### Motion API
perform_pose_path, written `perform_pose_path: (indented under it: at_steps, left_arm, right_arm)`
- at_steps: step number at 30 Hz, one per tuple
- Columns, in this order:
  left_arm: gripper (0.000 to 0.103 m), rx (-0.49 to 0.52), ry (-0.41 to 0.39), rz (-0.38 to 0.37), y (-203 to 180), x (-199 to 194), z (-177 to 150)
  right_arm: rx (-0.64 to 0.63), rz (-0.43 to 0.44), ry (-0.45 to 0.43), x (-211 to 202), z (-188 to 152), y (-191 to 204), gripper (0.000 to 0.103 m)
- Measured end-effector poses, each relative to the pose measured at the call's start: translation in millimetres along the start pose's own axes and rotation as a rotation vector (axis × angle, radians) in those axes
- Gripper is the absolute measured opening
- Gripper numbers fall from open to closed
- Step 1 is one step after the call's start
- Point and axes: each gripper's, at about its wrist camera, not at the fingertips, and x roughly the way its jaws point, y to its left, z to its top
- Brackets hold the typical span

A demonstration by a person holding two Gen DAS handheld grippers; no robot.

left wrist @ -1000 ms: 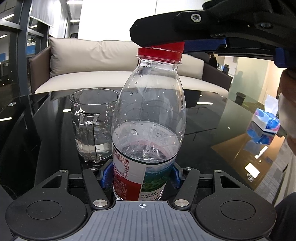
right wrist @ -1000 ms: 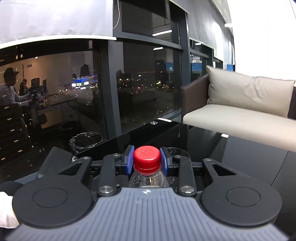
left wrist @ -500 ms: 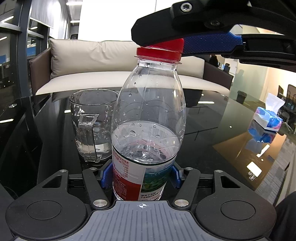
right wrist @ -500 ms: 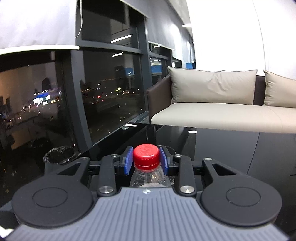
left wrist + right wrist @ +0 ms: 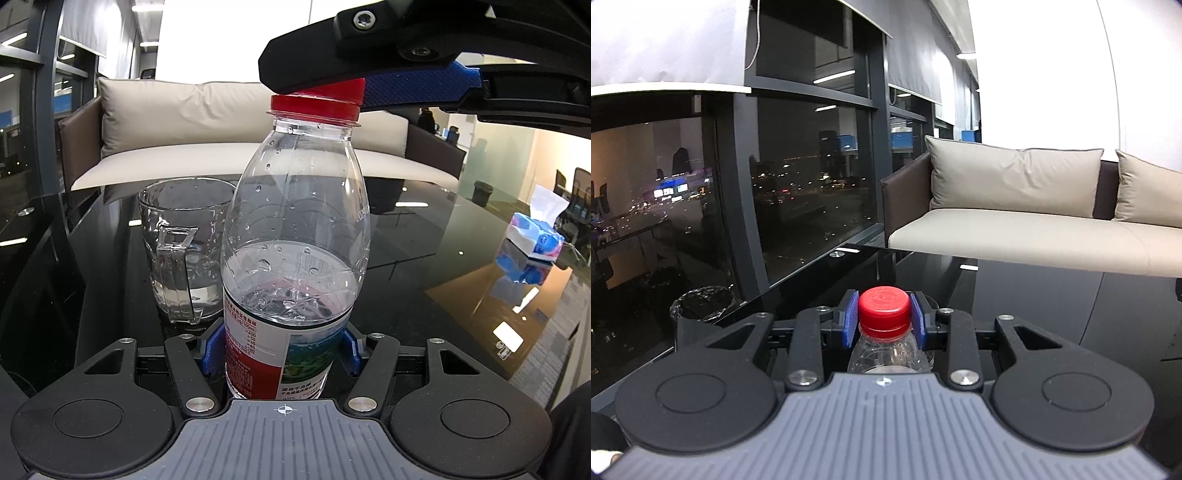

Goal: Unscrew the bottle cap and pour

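Unscrewing: my left claw (image 5: 282, 350) clamps bottle (image 5: 295, 258), right claw (image 5: 884, 319) clamps cap (image 5: 884, 308); next, twist cap loose.

I see a clear plastic water bottle (image 5: 295, 229) standing upright on the glossy black table, about half full, droplets clinging inside its upper walls. A red, white and green label wraps its lower body. Its ribbed red screw cap (image 5: 884, 307) sits on the neck, above a red ring. Just behind and left of the bottle stands a clear glass mug (image 5: 184, 251) with a handle facing me, holding a little water.
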Motion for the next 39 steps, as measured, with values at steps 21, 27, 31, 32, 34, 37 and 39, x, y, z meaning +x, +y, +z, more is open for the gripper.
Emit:
perform_pose_path:
  at_steps: [21,27,31,32,34,37,39]
  left_arm:
    - [0.055,0.004,-0.002,-0.023,4.3,-1.0,-0.6]
    - [0.055,0.014,-0.003,-0.026,4.4,-2.0,-1.2]
    - [0.055,0.014,-0.002,-0.028,5.0,-1.9,-1.1]
    - [0.055,0.013,-0.001,-0.027,5.1,-1.9,-1.1]
    - [0.055,0.012,-0.001,-0.027,5.4,-1.9,-1.0]
    - [0.056,0.010,-0.001,-0.025,5.7,-1.6,-0.9]
    - [0.056,0.009,-0.002,-0.024,5.6,-1.5,-0.9]
  right_arm:
    - [-0.106,0.270,0.007,6.4,9.2,-38.1,0.031]
    - [-0.145,0.403,0.022,13.2,17.0,-56.6,0.031]
    - [-0.161,0.454,0.040,15.4,22.9,-62.0,0.032]
    - [-0.151,0.439,0.051,15.7,25.7,-60.3,0.033]
    - [-0.141,0.399,0.055,13.8,27.8,-55.1,0.033]
    - [-0.143,0.288,0.054,5.9,24.9,-37.4,0.032]
    - [-0.129,0.202,0.059,1.7,22.1,-23.4,0.032]
